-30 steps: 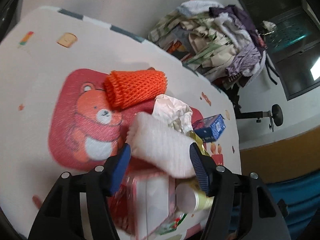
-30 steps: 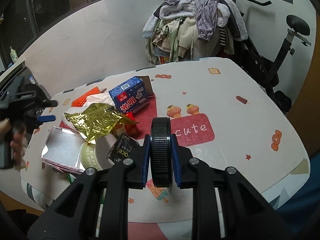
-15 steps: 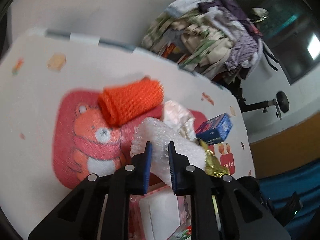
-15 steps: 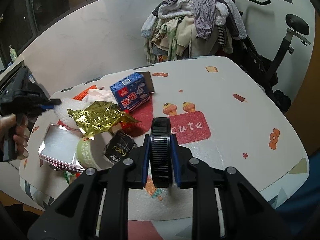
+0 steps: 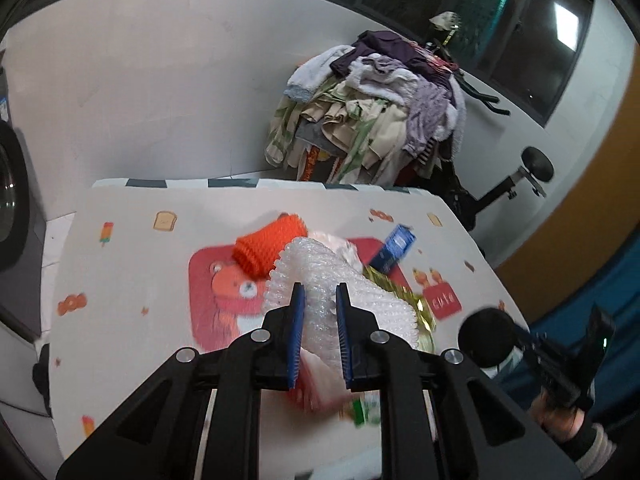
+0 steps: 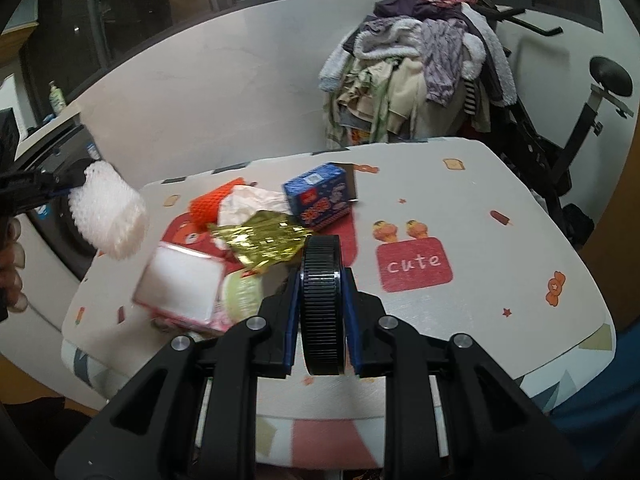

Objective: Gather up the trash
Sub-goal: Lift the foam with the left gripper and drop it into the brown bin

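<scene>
My left gripper (image 5: 320, 300) is shut on a white foam fruit net (image 5: 340, 280) and holds it in the air above the table; it also shows in the right wrist view (image 6: 108, 216), off the table's left edge. My right gripper (image 6: 322, 276) is shut on a black ribbed round lid (image 6: 322, 304), held upright over the table's near side. On the table lie an orange foam net (image 6: 212, 200), crumpled white paper (image 6: 252, 200), gold foil (image 6: 264, 240), a blue carton (image 6: 320, 196), a pink-rimmed box (image 6: 180, 284) and a green-lidded cup (image 6: 242, 292).
The table (image 6: 500, 280) has a white cartoon-print cloth. A rack piled with clothes (image 6: 420, 64) and an exercise bike (image 6: 580, 128) stand behind it. A washing machine (image 5: 12, 200) stands to the left.
My left gripper closed on the white foam net and lifted it up and back off the pile. My right gripper kept hold of the black lid and drew slightly back.
</scene>
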Demonstrator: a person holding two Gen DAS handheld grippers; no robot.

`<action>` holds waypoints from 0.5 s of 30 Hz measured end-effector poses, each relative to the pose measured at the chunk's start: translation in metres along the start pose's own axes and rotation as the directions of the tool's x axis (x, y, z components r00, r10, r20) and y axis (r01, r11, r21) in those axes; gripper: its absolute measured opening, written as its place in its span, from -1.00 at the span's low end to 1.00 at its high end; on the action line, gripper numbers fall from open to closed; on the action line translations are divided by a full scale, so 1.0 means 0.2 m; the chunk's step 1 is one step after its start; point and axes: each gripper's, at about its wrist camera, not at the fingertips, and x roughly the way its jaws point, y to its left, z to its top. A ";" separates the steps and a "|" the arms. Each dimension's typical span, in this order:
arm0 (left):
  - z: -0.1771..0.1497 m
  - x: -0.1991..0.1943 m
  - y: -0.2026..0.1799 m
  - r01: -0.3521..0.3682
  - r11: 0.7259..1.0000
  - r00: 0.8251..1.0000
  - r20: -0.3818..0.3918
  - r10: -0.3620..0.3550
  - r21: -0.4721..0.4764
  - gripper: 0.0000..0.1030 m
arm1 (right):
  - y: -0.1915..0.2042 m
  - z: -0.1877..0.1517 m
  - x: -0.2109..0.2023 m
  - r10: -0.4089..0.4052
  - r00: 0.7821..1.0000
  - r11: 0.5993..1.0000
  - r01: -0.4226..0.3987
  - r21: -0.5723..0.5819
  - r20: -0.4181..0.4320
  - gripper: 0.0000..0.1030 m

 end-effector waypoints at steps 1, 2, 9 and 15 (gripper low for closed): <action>-0.05 -0.04 -0.01 0.004 1.000 1.000 -0.001 -0.004 0.006 -0.69 | 0.03 -0.01 -0.03 0.007 1.000 1.000 -0.007 -0.013 0.004 -0.55; -0.09 -0.06 -0.02 0.004 1.000 1.000 -0.002 -0.004 0.013 -0.69 | 0.05 -0.02 -0.05 0.011 1.000 1.000 -0.011 -0.021 0.006 -0.55; -0.53 -0.21 -0.17 0.011 0.993 0.999 -0.036 -0.007 0.120 -0.69 | 0.18 -0.14 -0.17 0.052 0.999 0.997 -0.053 -0.055 -0.012 -0.55; -0.96 -0.17 -0.28 0.051 0.977 0.988 -0.154 -0.019 0.208 -0.69 | 0.25 -0.29 -0.23 0.084 0.995 0.994 -0.087 -0.066 -0.054 -0.55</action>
